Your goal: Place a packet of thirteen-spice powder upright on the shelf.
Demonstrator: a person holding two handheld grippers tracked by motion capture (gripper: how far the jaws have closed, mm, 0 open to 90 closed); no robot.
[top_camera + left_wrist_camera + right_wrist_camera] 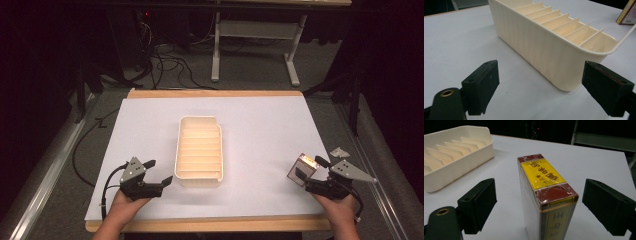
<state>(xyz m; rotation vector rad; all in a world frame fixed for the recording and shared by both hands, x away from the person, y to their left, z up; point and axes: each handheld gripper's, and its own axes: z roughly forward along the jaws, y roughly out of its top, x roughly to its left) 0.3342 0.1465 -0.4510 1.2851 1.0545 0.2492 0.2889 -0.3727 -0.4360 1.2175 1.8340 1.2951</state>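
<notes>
2 open grippers: right gripper straddles box; left gripper faces tray.

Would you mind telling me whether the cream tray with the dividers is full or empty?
Empty. The tray shows bare slots between its dividers in the high view, and the left gripper view looks into them with nothing inside.

A white sheet covers the wooden-edged counter in a dark room, where black cables trail across grey floor beside a white frame.
</notes>
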